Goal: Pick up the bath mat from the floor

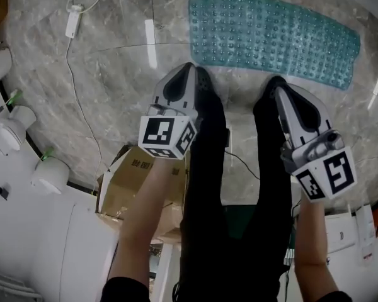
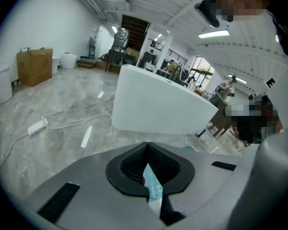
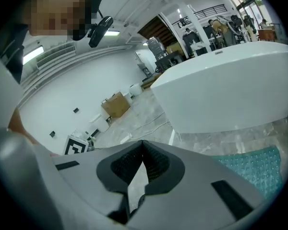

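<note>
The teal bath mat point(image 1: 274, 35), studded with small bumps, lies flat on the marble floor at the top of the head view. My left gripper point(image 1: 188, 69) hangs above the floor just short of the mat's near left corner, jaws shut with nothing between them. My right gripper point(image 1: 278, 84) is held below the mat's near edge, also shut and empty. In the left gripper view a sliver of the mat point(image 2: 152, 187) shows behind the shut left gripper point(image 2: 146, 145). The mat point(image 3: 253, 169) lies low right in the right gripper view, beside the shut right gripper point(image 3: 143, 144).
A white bathtub point(image 2: 158, 104) point(image 3: 230, 87) stands just beyond the mat. A white cable with a plug block point(image 1: 73, 21) trails over the floor at left. A cardboard box point(image 1: 135, 184) sits by the person's black trouser legs point(image 1: 205, 187). White fixtures point(image 1: 9, 134) line the left edge.
</note>
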The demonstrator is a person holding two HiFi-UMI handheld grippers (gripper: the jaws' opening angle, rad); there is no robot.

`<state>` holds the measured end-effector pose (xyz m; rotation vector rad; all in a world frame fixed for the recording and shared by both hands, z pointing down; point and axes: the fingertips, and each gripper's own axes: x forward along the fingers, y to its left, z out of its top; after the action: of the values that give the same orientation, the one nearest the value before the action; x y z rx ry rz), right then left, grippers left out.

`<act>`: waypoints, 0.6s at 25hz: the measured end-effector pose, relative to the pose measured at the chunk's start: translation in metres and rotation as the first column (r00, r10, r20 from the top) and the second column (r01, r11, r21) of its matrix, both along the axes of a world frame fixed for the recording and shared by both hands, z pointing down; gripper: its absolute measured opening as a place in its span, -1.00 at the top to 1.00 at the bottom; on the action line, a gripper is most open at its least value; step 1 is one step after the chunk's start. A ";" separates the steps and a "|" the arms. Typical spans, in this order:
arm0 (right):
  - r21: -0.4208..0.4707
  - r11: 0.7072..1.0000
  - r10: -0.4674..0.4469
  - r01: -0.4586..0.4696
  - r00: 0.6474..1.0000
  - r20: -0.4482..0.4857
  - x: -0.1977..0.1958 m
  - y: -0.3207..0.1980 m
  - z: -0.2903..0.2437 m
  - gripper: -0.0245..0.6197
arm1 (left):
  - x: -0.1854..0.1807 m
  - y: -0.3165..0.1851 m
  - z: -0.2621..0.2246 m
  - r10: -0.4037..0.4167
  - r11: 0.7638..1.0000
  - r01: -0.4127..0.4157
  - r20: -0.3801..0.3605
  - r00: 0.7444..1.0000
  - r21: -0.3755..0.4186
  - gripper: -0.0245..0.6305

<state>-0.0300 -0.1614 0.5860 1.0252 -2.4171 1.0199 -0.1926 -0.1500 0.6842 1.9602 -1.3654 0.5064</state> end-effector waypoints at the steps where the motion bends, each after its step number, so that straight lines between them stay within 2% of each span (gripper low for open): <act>1: -0.013 1.000 -0.006 0.006 1.000 0.003 -0.003 0.002 0.018 0.89 | -0.002 0.004 0.025 -0.009 1.000 0.009 -0.006 1.000 -0.022 0.89; 4: -0.041 0.999 -0.011 0.011 1.000 0.010 -0.011 0.008 0.071 0.89 | -0.006 0.012 0.095 0.003 0.997 -0.002 0.013 1.000 -0.071 0.88; 9: -0.048 0.999 0.002 -0.004 1.000 -0.027 -0.014 0.014 0.148 0.89 | -0.016 0.020 0.194 -0.031 0.989 0.032 0.013 0.999 -0.146 0.88; 15: -0.062 0.998 0.007 -0.011 0.998 -0.058 -0.015 0.016 0.215 0.89 | -0.017 0.015 0.294 0.040 0.975 -0.031 0.038 0.998 -0.218 0.88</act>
<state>-0.0451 -0.1455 0.8011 1.0312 -2.3223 1.0469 -0.2092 -0.1350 0.9779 1.8068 -1.2458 0.6876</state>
